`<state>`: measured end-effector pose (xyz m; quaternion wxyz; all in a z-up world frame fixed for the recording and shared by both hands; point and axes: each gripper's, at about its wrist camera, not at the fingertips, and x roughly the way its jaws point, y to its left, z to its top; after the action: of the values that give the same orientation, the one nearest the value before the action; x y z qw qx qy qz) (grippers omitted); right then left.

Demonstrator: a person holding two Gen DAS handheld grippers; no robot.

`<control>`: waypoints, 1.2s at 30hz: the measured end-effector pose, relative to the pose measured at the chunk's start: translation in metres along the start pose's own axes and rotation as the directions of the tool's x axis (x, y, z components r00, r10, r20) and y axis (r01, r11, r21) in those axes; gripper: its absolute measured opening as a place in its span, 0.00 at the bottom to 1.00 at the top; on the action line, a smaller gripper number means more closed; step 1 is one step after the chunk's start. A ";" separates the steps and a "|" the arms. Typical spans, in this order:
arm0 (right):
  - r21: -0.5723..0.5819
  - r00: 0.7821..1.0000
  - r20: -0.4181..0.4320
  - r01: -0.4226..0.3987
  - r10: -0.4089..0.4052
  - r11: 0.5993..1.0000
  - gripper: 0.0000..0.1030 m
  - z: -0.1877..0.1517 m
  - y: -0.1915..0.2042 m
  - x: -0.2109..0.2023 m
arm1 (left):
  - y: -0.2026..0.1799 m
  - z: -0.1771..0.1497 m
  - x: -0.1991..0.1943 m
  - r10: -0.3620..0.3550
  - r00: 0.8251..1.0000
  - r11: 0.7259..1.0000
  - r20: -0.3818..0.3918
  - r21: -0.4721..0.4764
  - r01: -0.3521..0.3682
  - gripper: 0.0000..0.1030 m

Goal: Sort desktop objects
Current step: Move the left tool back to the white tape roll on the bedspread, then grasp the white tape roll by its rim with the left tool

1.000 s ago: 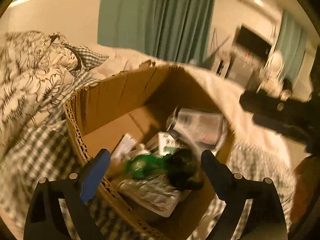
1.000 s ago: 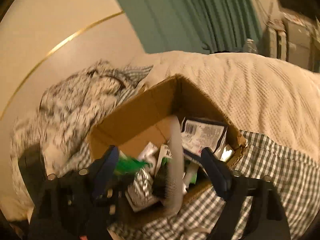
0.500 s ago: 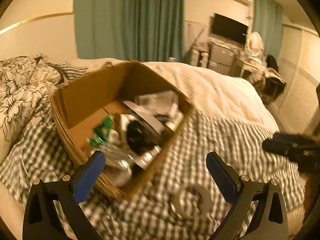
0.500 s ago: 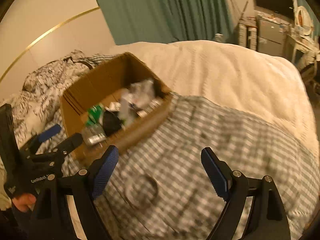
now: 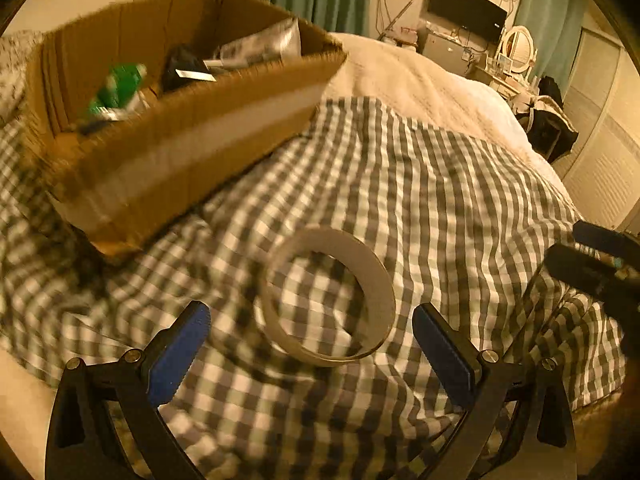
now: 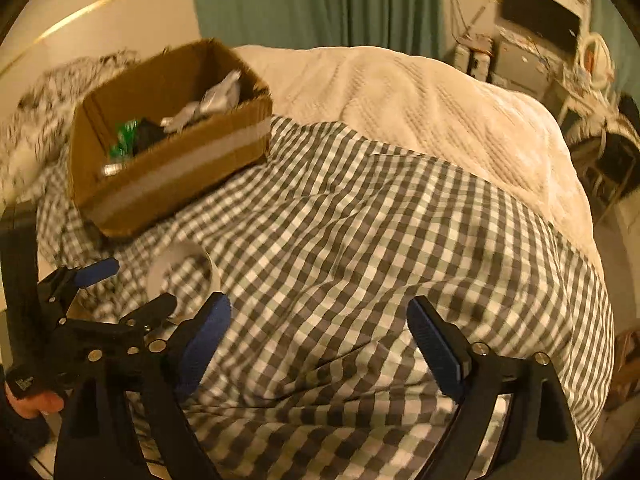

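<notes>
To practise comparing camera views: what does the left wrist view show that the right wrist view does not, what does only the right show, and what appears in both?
Only the left wrist view shows the left gripper from behind, open, with the tape ring lying between its fingers. Only the right wrist view shows the right gripper from behind, open over bare checked cloth, and the hand holding the left gripper. Both show the cardboard box, the tape ring, the checked cloth, the white blanket and the green curtain.
</notes>
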<state>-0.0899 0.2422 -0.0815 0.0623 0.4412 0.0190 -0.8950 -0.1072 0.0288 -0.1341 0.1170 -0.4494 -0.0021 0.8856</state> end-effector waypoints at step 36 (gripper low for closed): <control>0.059 0.999 0.022 0.040 -0.041 0.997 0.88 -0.006 0.026 -0.012 | 0.007 -0.034 -0.023 0.048 0.996 0.998 0.072 0.027 -0.050 0.80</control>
<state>-0.0748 0.2184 -0.0746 0.0315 0.4322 0.0009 -0.9012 -0.0684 0.0134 -0.1366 0.1016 -0.4159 0.0177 0.9035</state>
